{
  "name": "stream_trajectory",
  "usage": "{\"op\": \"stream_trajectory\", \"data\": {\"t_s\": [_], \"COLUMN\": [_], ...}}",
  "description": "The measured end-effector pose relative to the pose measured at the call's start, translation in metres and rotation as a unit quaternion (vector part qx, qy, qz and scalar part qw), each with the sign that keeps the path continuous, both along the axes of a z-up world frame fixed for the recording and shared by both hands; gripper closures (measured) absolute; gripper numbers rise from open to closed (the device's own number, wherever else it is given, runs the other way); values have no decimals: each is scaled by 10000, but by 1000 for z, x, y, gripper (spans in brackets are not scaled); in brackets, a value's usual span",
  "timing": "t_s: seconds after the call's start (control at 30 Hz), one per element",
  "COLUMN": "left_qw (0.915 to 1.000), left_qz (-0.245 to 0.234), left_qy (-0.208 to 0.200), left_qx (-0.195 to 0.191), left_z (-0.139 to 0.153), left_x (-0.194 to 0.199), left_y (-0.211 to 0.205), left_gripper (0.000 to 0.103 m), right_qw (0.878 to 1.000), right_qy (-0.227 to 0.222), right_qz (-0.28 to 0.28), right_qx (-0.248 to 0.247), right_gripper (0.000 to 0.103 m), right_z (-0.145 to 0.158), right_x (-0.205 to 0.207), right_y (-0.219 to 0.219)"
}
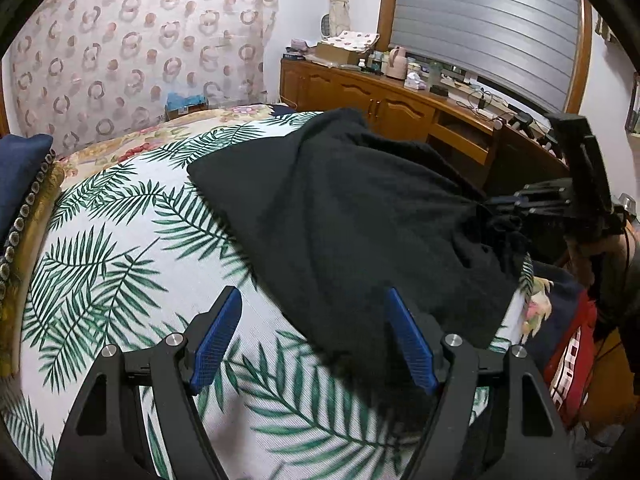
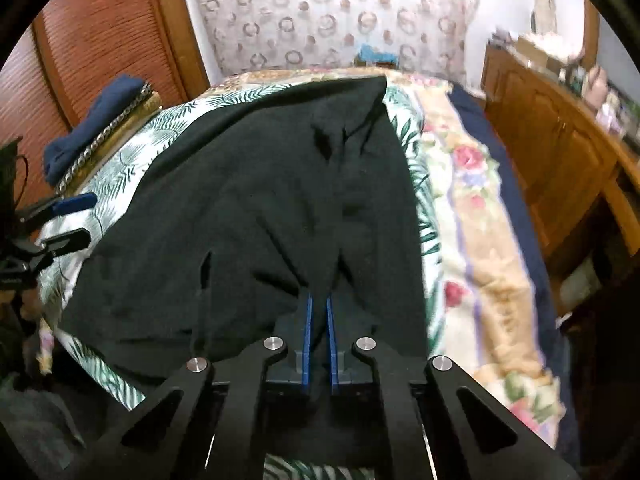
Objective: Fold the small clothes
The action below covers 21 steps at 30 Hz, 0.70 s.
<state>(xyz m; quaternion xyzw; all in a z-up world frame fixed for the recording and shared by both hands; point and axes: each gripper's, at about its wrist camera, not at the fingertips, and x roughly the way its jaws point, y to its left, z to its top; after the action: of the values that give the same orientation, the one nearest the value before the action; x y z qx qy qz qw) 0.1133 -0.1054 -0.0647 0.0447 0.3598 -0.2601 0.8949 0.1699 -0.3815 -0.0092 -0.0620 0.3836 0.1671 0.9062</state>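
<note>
Bare leaf-print bed [image 1: 120,240] lies open left of the black cloth [image 1: 340,220]; the wooden cabinet [image 1: 400,108] crowds its right.

Black garment [image 2: 256,216], soft knit, sprawls rumpled across my leaf-print bedspread [image 1: 120,240]. Near edge bunched and lifted into peak, creases fanning from it. Far corner drapes toward floral blanket [image 2: 472,208]; rest lies loosely flat, unfolded.

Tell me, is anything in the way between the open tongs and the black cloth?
Nothing visible is. The left tongs stand open just above the leaf-print sheet, and the black cloth already reaches one blue finger. The right tongs are shut on the cloth's other side.
</note>
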Motion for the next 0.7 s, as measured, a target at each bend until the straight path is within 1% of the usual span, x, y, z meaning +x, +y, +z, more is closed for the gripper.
{"op": "stream_trajectory", "data": {"t_s": [0.07,0.17,0.3,0.33,0.43,0.5,0.53,0.57,0.6,0.63,0.67,0.7], "left_qw": [10000,10000,10000,10000,9998,9997,9995,9994,9992,9992,9991,9991], "left_qz": [-3,-35,-64,-64,-106,-189,-239,-265,-277,-272,-265,-258], "left_qy": [-41,-49,-11,22,91,148,188,225,257,280,294,312], "left_qx": [-5,-34,30,69,116,89,67,71,96,124,133,122], "left_z": [3,7,5,2,-3,-6,-7,-9,-10,-12,-13,-14], "left_x": [-9,-18,-22,-23,-25,-29,-30,-32,-32,-33,-34,-34], "left_y": [-2,-4,-7,-8,-11,-12,-12,-13,-13,-14,-14,-13], "left_gripper": [27,27,27,27,27,27,28,29,30,31,31,31], "right_qw": [9998,9987,9956,9949,9945,9947,9951,9955,9959,9968,9973,9976], "right_qy": [-135,-292,-392,-430,-522,-583,-607,-616,-596,-552,-526,-493], "right_qz": [-111,-407,-851,-914,-820,-698,-574,-435,-342,-301,-303,-297], "right_qx": [-24,-74,-61,-29,390,485,529,580,580,489,406,379], "right_gripper": [101,101,101,101,101,95,89,82,77,66,58,57], "right_z": [7,15,12,11,10,9,8,6,3,-1,-5,-9], "right_x": [-12,-31,-48,-51,-54,-53,-52,-51,-53,-50,-47,-45], "right_y": [-11,-32,-55,-57,-52,-40,-32,-25,-20,-12,-8,-5]}}
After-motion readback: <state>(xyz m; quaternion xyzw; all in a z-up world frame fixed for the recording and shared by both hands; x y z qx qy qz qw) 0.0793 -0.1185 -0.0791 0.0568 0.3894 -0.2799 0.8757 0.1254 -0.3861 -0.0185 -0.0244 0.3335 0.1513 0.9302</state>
